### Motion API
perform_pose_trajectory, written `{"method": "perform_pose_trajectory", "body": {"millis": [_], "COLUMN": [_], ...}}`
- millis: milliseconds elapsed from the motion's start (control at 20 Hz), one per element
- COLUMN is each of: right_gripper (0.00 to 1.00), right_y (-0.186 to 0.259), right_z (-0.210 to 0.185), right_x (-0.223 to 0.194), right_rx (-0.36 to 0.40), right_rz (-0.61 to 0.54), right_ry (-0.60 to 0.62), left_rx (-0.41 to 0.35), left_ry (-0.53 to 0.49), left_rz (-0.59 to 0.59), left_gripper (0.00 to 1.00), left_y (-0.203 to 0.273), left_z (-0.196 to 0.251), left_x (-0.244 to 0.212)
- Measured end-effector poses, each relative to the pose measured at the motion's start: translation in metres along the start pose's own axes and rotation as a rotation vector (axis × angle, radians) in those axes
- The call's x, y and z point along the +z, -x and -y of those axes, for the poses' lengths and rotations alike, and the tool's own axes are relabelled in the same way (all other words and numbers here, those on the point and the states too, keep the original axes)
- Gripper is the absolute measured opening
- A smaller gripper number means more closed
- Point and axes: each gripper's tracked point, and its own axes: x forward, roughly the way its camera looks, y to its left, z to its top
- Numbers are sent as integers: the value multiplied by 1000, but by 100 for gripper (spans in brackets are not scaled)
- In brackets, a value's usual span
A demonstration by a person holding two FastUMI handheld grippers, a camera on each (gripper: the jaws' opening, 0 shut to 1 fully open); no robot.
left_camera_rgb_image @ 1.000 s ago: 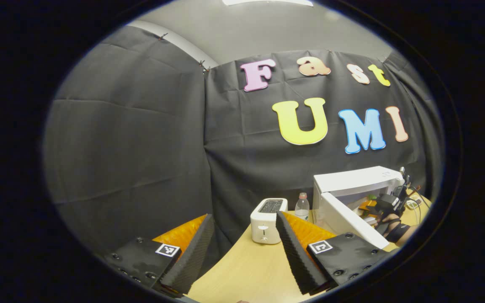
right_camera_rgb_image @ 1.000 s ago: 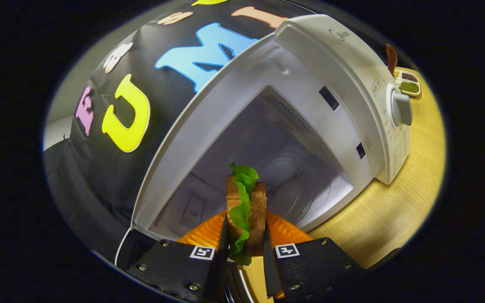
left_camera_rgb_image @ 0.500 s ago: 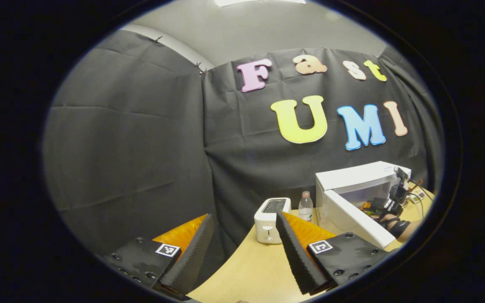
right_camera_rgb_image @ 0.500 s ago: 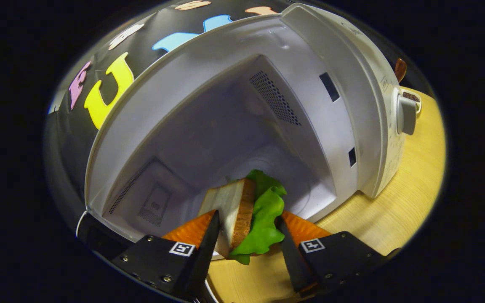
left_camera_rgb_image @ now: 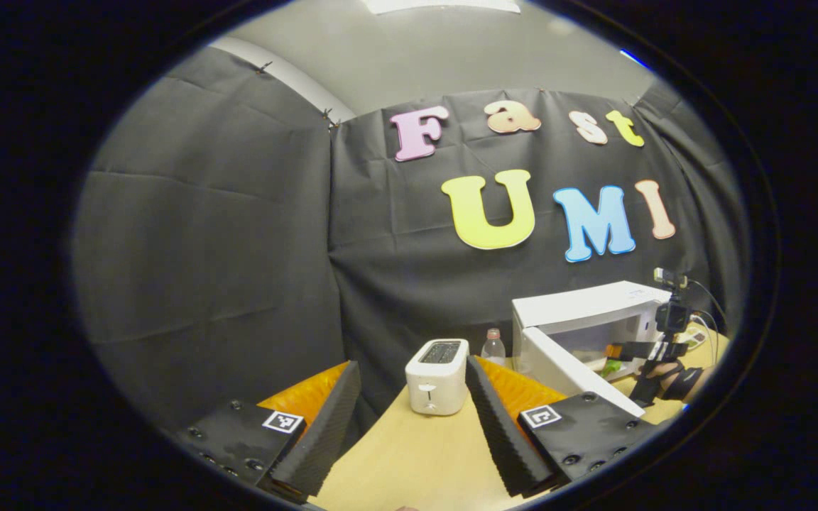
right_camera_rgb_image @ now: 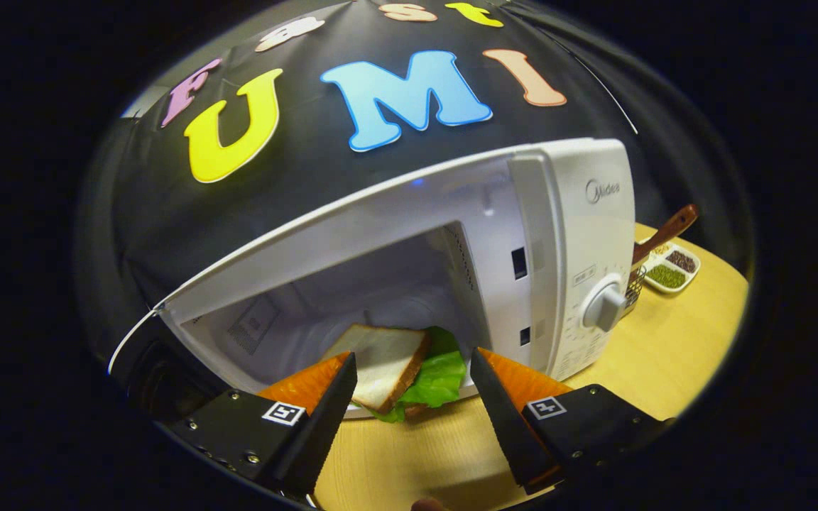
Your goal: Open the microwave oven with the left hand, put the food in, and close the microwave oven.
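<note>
The right gripper point(right_camera_rgb_image: 409, 369) is sitting wide open in front of the microwave point(right_camera_rgb_image: 565, 241); its two fingers are spread apart w/ nothing between them; the sandwich point(right_camera_rgb_image: 398, 369) (white bread w/ green lettuce poking out) is lying flat just inside the oven, at the front edge of the opening, & neither finger is touching it. The microwave door point(left_camera_rgb_image: 572, 372) is hanging open, swung out to the left side; the round knob point(right_camera_rgb_image: 604, 305) is showing on the front panel. A small tray of seeds point(right_camera_rgb_image: 672, 266) & a wooden spoon handle point(right_camera_rgb_image: 664, 231) are sitting on the table point(right_camera_rgb_image: 672, 348) past the oven.

The left gripper point(left_camera_rgb_image: 412, 376) is also open & holding nothing, well away from the oven; a white toaster point(left_camera_rgb_image: 437, 376) is standing ahead of it; a water bottle point(left_camera_rgb_image: 493, 346) is standing between toaster & microwave.
</note>
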Motion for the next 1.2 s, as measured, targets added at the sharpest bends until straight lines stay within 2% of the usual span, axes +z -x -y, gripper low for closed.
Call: {"method": "perform_pose_trajectory", "body": {"millis": [150,200,250,300,350,400,750,800,900,1000,1100,1200], "right_gripper": [97,97,97,97,97,97,97,97,97,98,98,98], "right_y": [42,57,74,89,104,119,201,211,227,241,252,261], "right_z": [2,2,4,5,7,10,40,45,57,71,85,89], "right_x": [23,31,41,50,61,70,115,119,125,130,134,140], "right_rx": [44,60,77,90,103,111,145,144,153,149,143,143], "right_rz": [45,63,88,112,139,162,253,262,271,275,280,285], "right_ry": [75,99,127,145,164,179,234,244,239,228,226,231], "left_rx": [-3,3,9,16,24,33,59,64,60,68,73,59], "left_ry": [13,11,10,6,2,-1,41,38,52,69,78,73], "left_rz": [4,-1,-2,-8,-17,-25,-105,-120,-153,-179,-203,-215], "left_gripper": [95,93,97,93,97,97,98,95,98,88,65,46], "left_y": [5,7,8,9,11,13,30,32,34,36,40,41], "left_z": [12,14,15,17,17,18,34,37,48,56,63,75], "left_x": [-11,-16,-21,-26,-33,-40,-86,-93,-107,-119,-127,-134]}}
